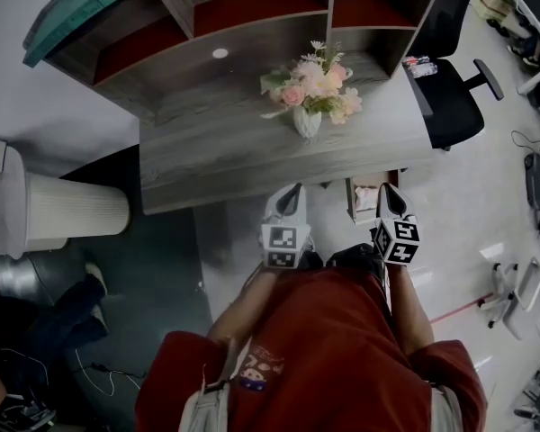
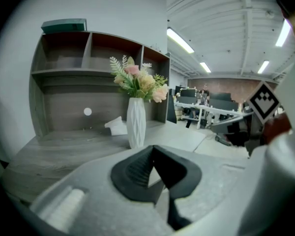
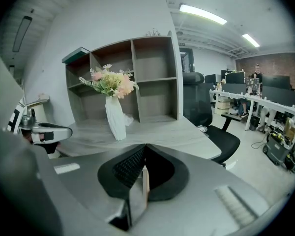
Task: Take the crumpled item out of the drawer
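Under the grey desk's (image 1: 216,156) front edge a small wooden drawer (image 1: 353,203) stands pulled out, with a pale crumpled item (image 1: 366,196) inside it. My right gripper (image 1: 389,190) hangs just to the right of the drawer, over its edge. In its own view the right gripper (image 3: 145,145) has its jaws together with nothing held. My left gripper (image 1: 292,190) is at the desk edge, left of the drawer. In the left gripper view, the left gripper (image 2: 152,147) also has its tips meeting and holds nothing.
A white vase of flowers (image 1: 307,120) stands mid-desk, with a crumpled white paper (image 2: 118,127) behind it. Open shelves (image 1: 252,7) back the desk. A black office chair (image 1: 450,97) is at the right, a white ribbed bin (image 1: 72,210) at the left.
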